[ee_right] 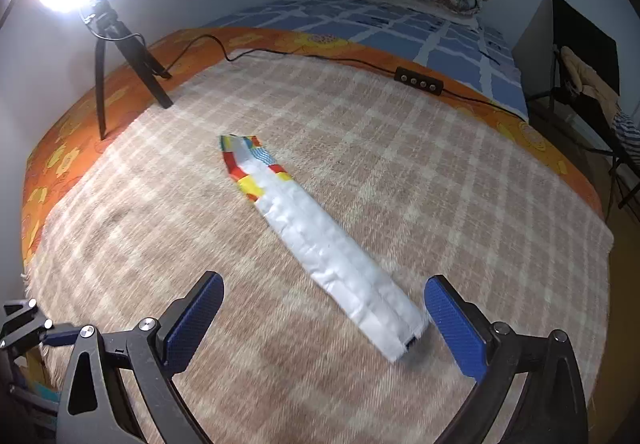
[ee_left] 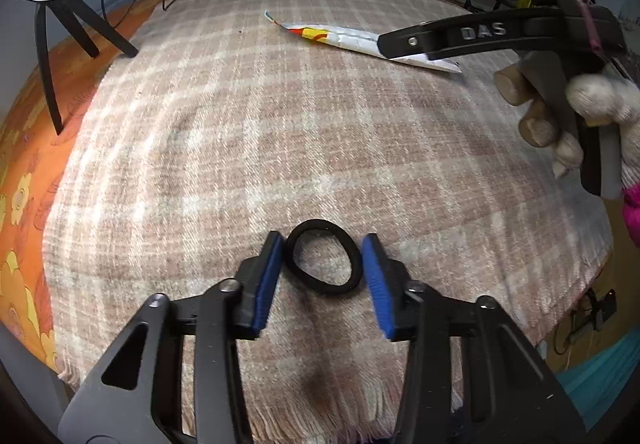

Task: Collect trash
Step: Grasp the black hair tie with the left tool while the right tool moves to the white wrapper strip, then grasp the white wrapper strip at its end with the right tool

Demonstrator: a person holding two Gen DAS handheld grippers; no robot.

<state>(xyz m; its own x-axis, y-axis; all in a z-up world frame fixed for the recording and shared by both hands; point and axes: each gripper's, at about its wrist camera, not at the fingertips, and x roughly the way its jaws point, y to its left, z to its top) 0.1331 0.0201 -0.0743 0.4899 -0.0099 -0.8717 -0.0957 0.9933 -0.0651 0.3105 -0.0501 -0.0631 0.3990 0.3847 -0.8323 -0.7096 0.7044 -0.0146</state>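
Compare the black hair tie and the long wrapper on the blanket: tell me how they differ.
The hair tie is a closed black loop; the wrapper is a long flat white strip with colourful print at its far end. The hair tie sits between the left gripper fingers; the wrapper's near end lies between the right gripper fingers. Both lie ungrasped on the plaid blanket.

Black tripod point(ee_right: 120, 60) and cabled switch box point(ee_right: 418, 81) on plaid blanket point(ee_right: 400, 164).
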